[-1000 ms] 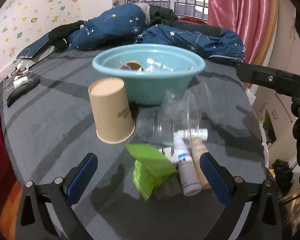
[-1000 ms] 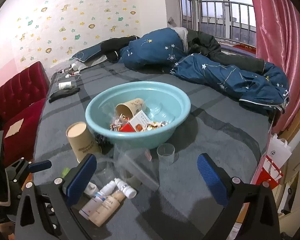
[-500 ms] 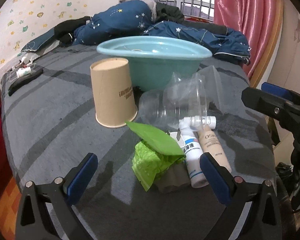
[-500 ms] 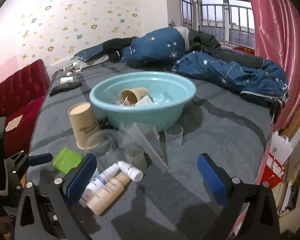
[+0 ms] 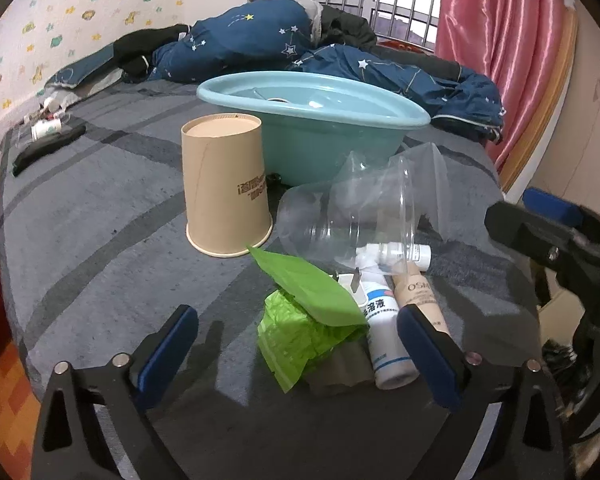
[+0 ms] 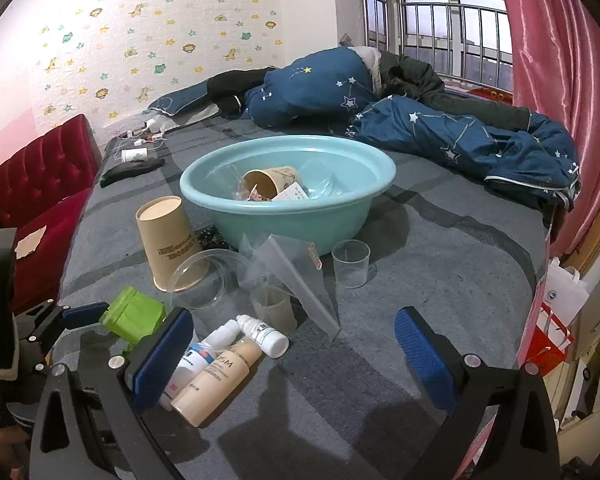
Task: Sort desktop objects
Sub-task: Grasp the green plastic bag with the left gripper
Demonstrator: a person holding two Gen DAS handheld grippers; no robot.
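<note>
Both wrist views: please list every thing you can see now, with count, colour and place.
basin: 1, teal, middle of the bed, holds a paper cup, clear cups and small scraps
paper cup: 1, tan, upside down, left of the basin
clear lid: 1, transparent, against the tan cup
small clear cups: 2, transparent, in front of the basin
clear film: 1, transparent, between the small cups
green packet: 1, lime green, nearest the left gripper
bottles: 3, white, white and beige, lying beside the packet
quilt: 1, dark blue with stars, far end
curtain: 1, pink, right side
left gripper: 1, black with blue pads, open
right gripper: 1, black with blue pads, open
</note>
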